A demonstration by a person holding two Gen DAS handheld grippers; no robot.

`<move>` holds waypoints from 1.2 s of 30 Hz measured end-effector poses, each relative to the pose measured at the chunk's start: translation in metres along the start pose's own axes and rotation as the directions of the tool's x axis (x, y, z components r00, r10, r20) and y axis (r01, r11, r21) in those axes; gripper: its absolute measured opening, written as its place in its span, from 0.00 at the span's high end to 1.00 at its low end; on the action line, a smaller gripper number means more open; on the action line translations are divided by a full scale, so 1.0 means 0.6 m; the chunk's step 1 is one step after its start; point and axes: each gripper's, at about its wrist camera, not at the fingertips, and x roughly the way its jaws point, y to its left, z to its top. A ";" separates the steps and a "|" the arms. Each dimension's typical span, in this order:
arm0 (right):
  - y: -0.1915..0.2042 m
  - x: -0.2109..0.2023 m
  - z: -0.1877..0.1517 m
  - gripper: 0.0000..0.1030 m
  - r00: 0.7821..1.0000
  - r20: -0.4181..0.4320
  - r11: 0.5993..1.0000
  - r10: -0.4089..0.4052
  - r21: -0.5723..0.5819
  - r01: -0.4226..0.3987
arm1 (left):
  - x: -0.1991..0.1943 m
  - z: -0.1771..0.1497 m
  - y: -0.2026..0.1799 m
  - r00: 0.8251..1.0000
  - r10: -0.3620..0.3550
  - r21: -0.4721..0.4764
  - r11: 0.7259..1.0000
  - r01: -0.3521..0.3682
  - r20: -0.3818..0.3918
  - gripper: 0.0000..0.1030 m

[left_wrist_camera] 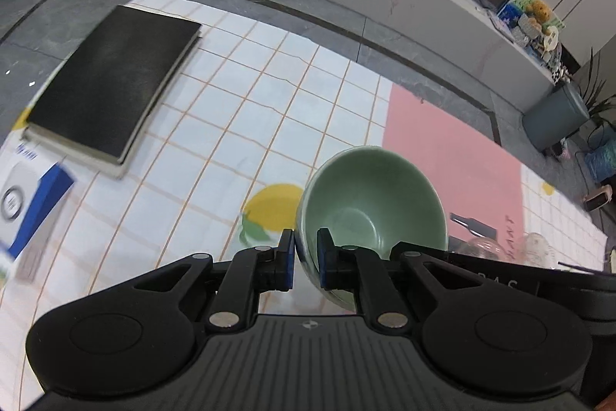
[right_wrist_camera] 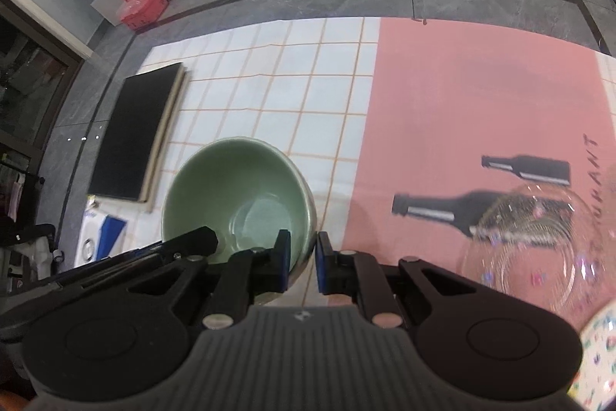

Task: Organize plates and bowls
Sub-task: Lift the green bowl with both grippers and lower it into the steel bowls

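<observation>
A pale green bowl (left_wrist_camera: 369, 203) is held tilted above the tiled tablecloth. My left gripper (left_wrist_camera: 306, 253) is shut on its near rim, one finger inside and one outside. In the right wrist view the same green bowl (right_wrist_camera: 235, 195) shows, and my right gripper (right_wrist_camera: 303, 257) is shut on its right rim, one pad inside and one outside. The left gripper's arm reaches into the bowl from the left there. A clear glass bowl (right_wrist_camera: 539, 249) sits on the pink mat at lower right, beside a patterned plate (right_wrist_camera: 596, 353) at the frame edge.
A black notebook (left_wrist_camera: 111, 79) lies on the cloth at the left, with a blue-and-white box (left_wrist_camera: 27, 203) near it. A pink mat (right_wrist_camera: 481, 110) with printed bottles covers the right side. The table's far edge drops to a grey floor.
</observation>
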 end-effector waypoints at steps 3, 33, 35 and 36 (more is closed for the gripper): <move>0.007 -0.045 -0.032 0.89 1.000 0.015 1.000 0.023 -0.004 -0.023 | -0.047 -0.024 -0.004 1.000 -0.007 -0.020 1.000 0.007 0.022 0.88; -0.036 -0.129 -0.322 0.90 0.996 -0.011 0.996 0.091 0.004 -0.091 | -0.144 -0.303 0.018 0.999 -0.016 -0.078 0.997 0.013 -0.037 0.88; -0.038 -0.117 -0.321 0.90 0.996 -0.021 0.996 0.089 0.010 -0.089 | -0.137 -0.304 0.017 0.999 0.003 -0.067 0.998 -0.006 -0.044 0.88; -0.038 -0.112 -0.321 0.90 0.996 -0.027 0.996 0.086 0.012 -0.085 | -0.134 -0.304 0.016 0.999 0.010 -0.063 0.998 -0.013 -0.047 0.88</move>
